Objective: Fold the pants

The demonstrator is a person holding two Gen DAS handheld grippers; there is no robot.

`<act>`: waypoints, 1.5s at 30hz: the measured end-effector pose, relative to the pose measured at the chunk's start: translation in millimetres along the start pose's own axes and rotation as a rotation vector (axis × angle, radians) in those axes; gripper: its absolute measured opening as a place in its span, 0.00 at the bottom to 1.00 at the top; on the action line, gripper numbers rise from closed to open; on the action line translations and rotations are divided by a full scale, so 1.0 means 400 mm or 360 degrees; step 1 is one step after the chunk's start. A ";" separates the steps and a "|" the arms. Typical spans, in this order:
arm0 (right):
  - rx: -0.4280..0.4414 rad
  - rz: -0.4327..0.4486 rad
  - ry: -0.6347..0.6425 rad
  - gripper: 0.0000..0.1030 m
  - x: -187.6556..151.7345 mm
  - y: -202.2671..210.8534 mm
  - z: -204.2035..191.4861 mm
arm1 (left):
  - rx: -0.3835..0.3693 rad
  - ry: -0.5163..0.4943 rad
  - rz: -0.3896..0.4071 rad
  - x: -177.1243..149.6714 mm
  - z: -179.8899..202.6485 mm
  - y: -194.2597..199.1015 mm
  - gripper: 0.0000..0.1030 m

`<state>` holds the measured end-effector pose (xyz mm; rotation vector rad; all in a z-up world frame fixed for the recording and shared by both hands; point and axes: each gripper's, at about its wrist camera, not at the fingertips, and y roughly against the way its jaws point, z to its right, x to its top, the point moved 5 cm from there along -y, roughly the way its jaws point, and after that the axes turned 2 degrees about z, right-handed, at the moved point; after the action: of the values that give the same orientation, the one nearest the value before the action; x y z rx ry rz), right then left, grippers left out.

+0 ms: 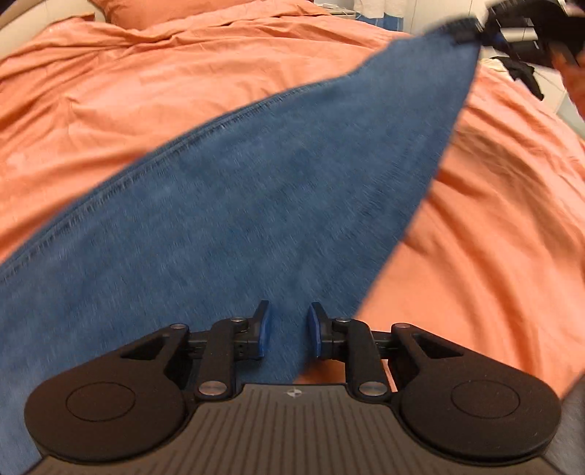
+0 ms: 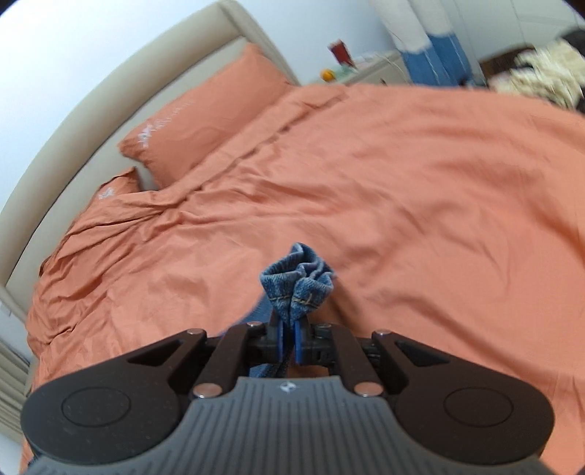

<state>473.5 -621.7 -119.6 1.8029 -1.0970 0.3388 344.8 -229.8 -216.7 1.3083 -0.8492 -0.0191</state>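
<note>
Across the wide bed, a wrinkled salmon-orange duvet (image 2: 420, 190) is covering everything, and the blue denim pants (image 1: 256, 204) are lying over it as one long leg of cloth. Through the left wrist camera I am seeing that leg running from about seven o'clock, where it is filling the frame beneath my tool, up to a narrow end at about one o'clock. At that far end my right gripper (image 1: 475, 31) is showing as a blurred black shape pinching the hem, with the leg lifting toward it.

My left gripper (image 1: 289, 334) is hovering over the denim at six o'clock. Its blue pads (image 1: 264, 329) are standing a little apart with a clear gap between them, and the cloth is showing through that gap from below, so it is gripping nothing. I cannot tell whether the pad tips are touching the fabric.

Through the right wrist camera, my right gripper (image 2: 289, 341) is clamping a bunched wad of stitched denim hem (image 2: 298, 279), which is puffing out just past the fingertips toward twelve o'clock. Beyond it, two salmon-orange pillows (image 2: 204, 117) are leaning against a beige padded headboard (image 2: 120, 95) at around ten o'clock. A white bedside cabinet (image 2: 369, 71) with small blurred items on top is standing at about one o'clock.
</note>
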 end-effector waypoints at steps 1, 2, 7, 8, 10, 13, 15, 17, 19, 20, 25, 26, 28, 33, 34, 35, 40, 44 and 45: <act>0.0010 0.0019 0.0032 0.01 0.009 0.016 -0.031 | -0.0021 0.0012 0.0005 -0.008 -0.002 0.015 0.23; 0.0021 0.0039 0.0066 0.01 0.015 0.033 -0.062 | -0.0047 0.0032 0.0015 -0.016 -0.006 0.034 0.24; 0.0125 0.0149 0.0297 0.01 0.037 0.126 -0.260 | -0.0085 0.0231 0.0179 -0.037 -0.084 0.158 0.26; 0.0150 0.0166 0.0344 0.01 0.035 0.143 -0.304 | -0.0080 0.0273 0.0219 -0.040 -0.109 0.185 0.26; 0.0196 0.0198 0.0429 0.01 0.026 0.173 -0.392 | -0.0042 0.0344 0.0297 -0.047 -0.153 0.238 0.27; 0.0270 0.0227 0.0537 0.01 -0.004 0.210 -0.520 | 0.0010 0.0455 0.0400 -0.063 -0.223 0.302 0.28; 0.0307 0.0238 0.0614 0.01 -0.034 0.222 -0.604 | 0.0036 0.0547 0.0459 -0.081 -0.266 0.342 0.30; 0.0341 0.0237 0.0664 0.01 -0.072 0.226 -0.681 | 0.0039 0.0660 0.0510 -0.099 -0.309 0.378 0.31; 0.0378 0.0208 0.0675 0.01 -0.120 0.219 -0.745 | 0.0025 0.0765 0.0561 -0.120 -0.351 0.415 0.31; 0.0397 0.0191 0.0676 0.01 -0.147 0.210 -0.773 | 0.0023 0.0815 0.0587 -0.132 -0.369 0.431 0.32; 0.0471 0.0035 0.0704 0.01 -0.353 0.138 -0.883 | 0.0024 0.1066 0.0665 -0.217 -0.470 0.463 0.33; 0.0479 -0.0017 0.0710 0.01 -0.410 0.116 -0.892 | 0.0004 0.1120 0.0669 -0.237 -0.489 0.464 0.33; 0.0479 -0.0151 0.0750 0.01 -0.537 0.065 -0.905 | -0.0032 0.1212 0.0664 -0.269 -0.515 0.449 0.33; 0.0373 -0.0469 0.0927 0.02 -0.826 -0.031 -0.879 | -0.0105 0.1294 0.0608 -0.334 -0.545 0.406 0.36; 0.0354 -0.0491 0.0965 0.02 -0.862 -0.037 -0.871 | -0.0127 0.1317 0.0596 -0.342 -0.552 0.398 0.40; 0.0339 -0.0505 0.0986 0.04 -0.881 -0.043 -0.856 | -0.0146 0.1336 0.0590 -0.347 -0.554 0.392 0.42; 0.0384 -0.0543 0.1003 0.24 -0.923 -0.027 -0.842 | -0.0266 0.1439 0.0579 -0.346 -0.578 0.350 0.55; 0.0471 -0.0624 0.0974 0.36 -0.900 -0.012 -0.837 | -0.0402 0.1588 0.0511 -0.341 -0.594 0.292 0.60; 0.0481 -0.0626 0.0959 0.37 -0.890 -0.003 -0.830 | -0.0431 0.1622 0.0484 -0.337 -0.599 0.273 0.60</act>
<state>352.1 -154.7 -182.3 1.9393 -0.2727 0.7749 334.4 65.2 -199.2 0.7546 -0.1387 0.6942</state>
